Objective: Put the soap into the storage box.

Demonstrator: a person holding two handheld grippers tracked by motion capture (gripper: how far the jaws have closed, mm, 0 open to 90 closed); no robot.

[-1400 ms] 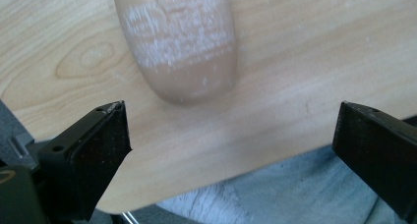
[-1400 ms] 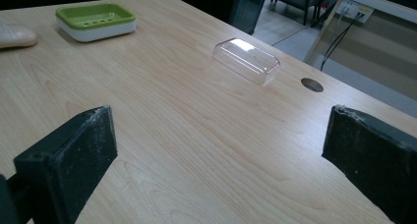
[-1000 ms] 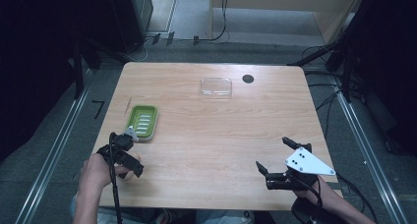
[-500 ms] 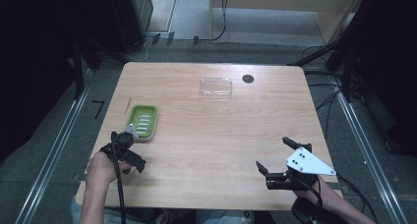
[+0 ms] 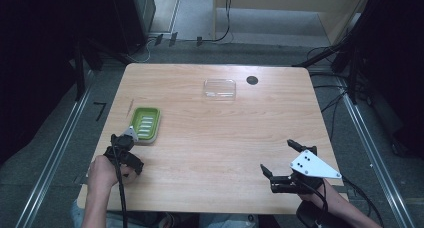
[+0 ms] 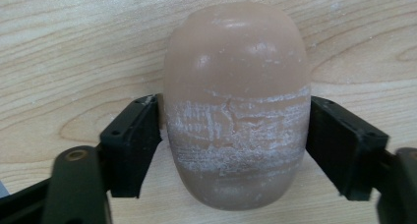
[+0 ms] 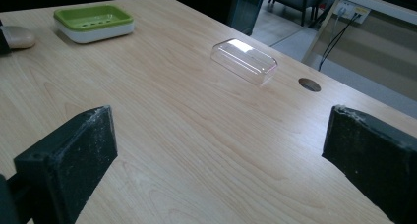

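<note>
A pinkish-tan bar of soap (image 6: 236, 86) lies on the wooden table (image 5: 215, 138). My left gripper (image 6: 233, 150) has it between its black pads (image 6: 133, 145), which press on both of its sides; the jaws have just been closing on it. From above, the left gripper (image 5: 125, 153) sits near the table's front left, just in front of a green soap dish (image 5: 145, 123). My right gripper (image 5: 276, 155) hovers at the front right, open and holding nothing, as its own view (image 7: 221, 160) confirms. That view also catches the soap (image 7: 17, 37) and the dish (image 7: 93, 20) far off.
A clear plastic lid (image 5: 220, 88) lies at the back middle of the table, next to a round cable hole (image 5: 252, 80). A thin stick (image 5: 131, 106) rests behind the dish. Dark floor, rails and cables surround the table.
The left hand has shifted slightly by the soap dish. The right gripper has stayed where it was.
</note>
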